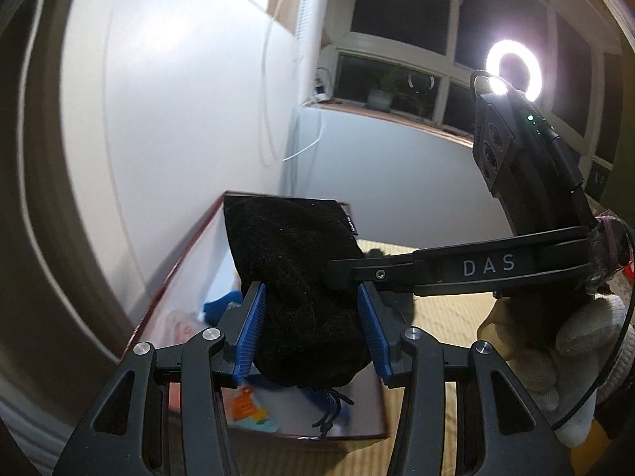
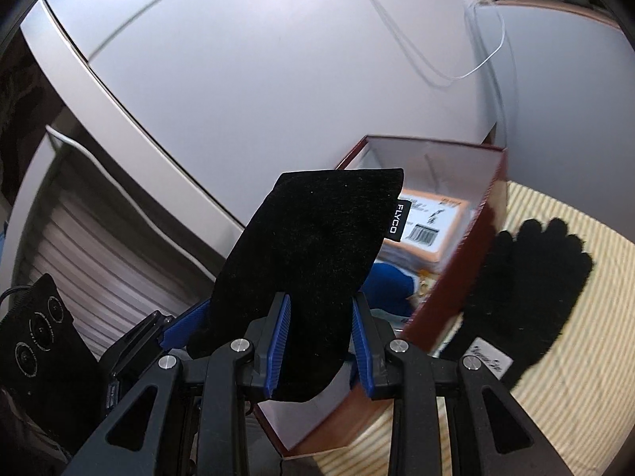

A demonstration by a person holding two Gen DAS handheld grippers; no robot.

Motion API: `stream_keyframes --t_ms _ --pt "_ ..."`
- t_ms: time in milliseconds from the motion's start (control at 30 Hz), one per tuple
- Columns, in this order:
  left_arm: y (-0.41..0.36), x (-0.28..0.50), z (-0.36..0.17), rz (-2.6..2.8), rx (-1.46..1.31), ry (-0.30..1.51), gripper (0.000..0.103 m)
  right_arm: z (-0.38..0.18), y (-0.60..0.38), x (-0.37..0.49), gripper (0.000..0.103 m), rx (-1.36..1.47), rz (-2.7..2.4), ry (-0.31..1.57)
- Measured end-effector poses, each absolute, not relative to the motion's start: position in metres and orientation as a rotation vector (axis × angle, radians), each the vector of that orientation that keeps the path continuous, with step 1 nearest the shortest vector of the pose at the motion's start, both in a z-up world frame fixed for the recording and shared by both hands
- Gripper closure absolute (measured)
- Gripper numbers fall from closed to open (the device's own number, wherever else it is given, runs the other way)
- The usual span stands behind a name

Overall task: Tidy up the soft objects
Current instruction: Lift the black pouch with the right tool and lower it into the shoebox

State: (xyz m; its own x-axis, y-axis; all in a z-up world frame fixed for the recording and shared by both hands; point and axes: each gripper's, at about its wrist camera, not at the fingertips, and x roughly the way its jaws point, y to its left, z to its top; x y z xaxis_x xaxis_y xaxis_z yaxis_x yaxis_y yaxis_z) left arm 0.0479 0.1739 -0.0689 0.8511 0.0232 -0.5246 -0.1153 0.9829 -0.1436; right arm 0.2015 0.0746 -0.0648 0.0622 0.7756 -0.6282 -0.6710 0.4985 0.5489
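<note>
Black FLYCO pouch [image 1: 301,289] hangs above the open red box [image 2: 456,277], clamped by both the left claw [image 1: 313,333] and right claw [image 2: 321,337], with a black glove [image 2: 528,289] lying right of the box.

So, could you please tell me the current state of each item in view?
Black pouch: held up over the box, gripped by both claws.
Left claw: shut on pouch.
Right claw: shut on pouch.
Red box: open, partly filled.
Black glove: lying flat beside box.
</note>
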Motion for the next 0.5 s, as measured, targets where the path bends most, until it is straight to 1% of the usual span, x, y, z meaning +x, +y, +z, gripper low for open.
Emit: stream_keyframes --t_ms 233,267,300,367,500 --pt "0.19 0.048 -0.081 0.145 -0.194 0.575 0.057 -0.072 0.091 0.195 0.074 0.072 1.084 1.045" --pt "0.192 0.047 -0.081 0.155 -0.199 0.574 0.057 -0.072 0.09 0.194 0.07 0.065 1.081 1.042" --pt "0.193 0.046 -0.082 0.159 -0.202 0.574 0.057 -0.071 0.089 0.194 0.061 0.064 1.08 1.039" --pt "0.197 0.043 -0.082 0.166 -0.208 0.572 0.057 -0.07 0.087 0.194 0.048 0.065 1.072 1.024" --pt "0.199 0.039 -0.081 0.169 -0.218 0.567 0.057 -0.064 0.076 0.196 0.048 0.076 1.063 1.001"
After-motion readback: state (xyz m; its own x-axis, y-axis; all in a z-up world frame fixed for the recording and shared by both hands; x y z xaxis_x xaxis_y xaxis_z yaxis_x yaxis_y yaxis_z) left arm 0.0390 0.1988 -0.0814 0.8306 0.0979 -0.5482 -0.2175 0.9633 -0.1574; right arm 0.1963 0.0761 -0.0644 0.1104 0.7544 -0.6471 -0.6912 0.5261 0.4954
